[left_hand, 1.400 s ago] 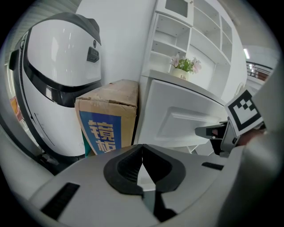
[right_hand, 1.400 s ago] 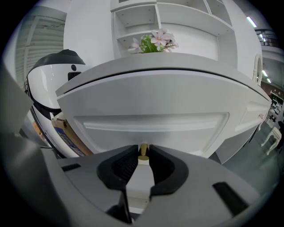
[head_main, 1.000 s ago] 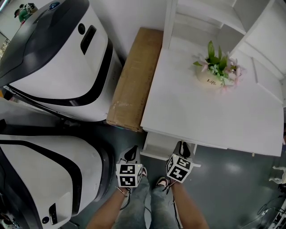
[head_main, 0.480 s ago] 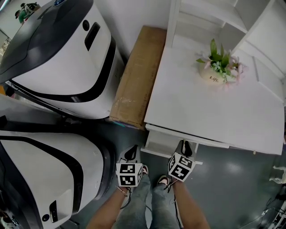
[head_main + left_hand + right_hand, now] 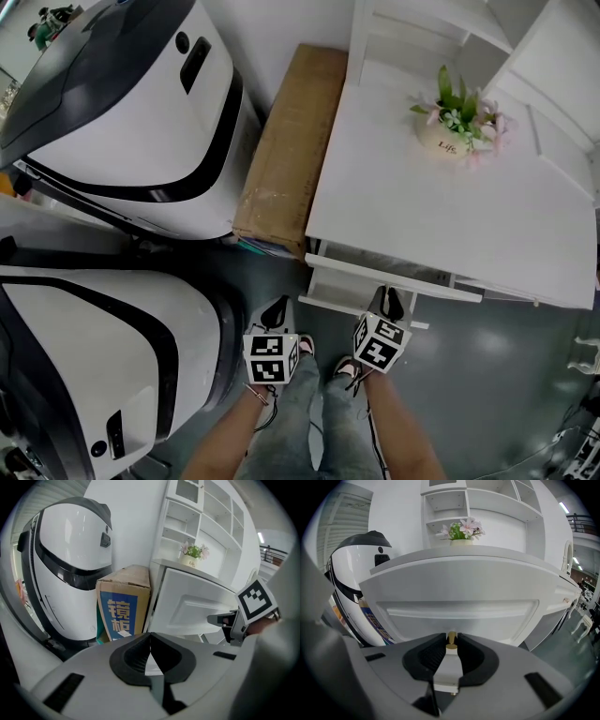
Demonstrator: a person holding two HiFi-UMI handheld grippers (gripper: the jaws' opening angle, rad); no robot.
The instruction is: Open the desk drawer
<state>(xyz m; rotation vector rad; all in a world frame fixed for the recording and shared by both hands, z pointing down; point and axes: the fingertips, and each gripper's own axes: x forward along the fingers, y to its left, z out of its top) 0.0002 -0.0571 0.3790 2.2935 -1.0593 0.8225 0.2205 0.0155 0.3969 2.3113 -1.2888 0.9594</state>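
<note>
The left tongs (image 5: 275, 317) are pinched together on nothing and hang at 9 o'clock of the right tongs (image 5: 388, 305), which clamp the brass knob (image 5: 451, 638) on the drawer (image 5: 334, 284) front. The drawer stands partly out from under the white counter (image 5: 450, 216) at their 12 o'clock. Beyond are a cardboard box (image 5: 286, 150) at 11 and a flower pot (image 5: 448, 141) at 1.

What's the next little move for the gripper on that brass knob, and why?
Probably a straight pull toward the person. The right gripper is clamped on the brass knob, and the drawer pokes only slightly out from under the desk, so it likely has more travel.
</note>
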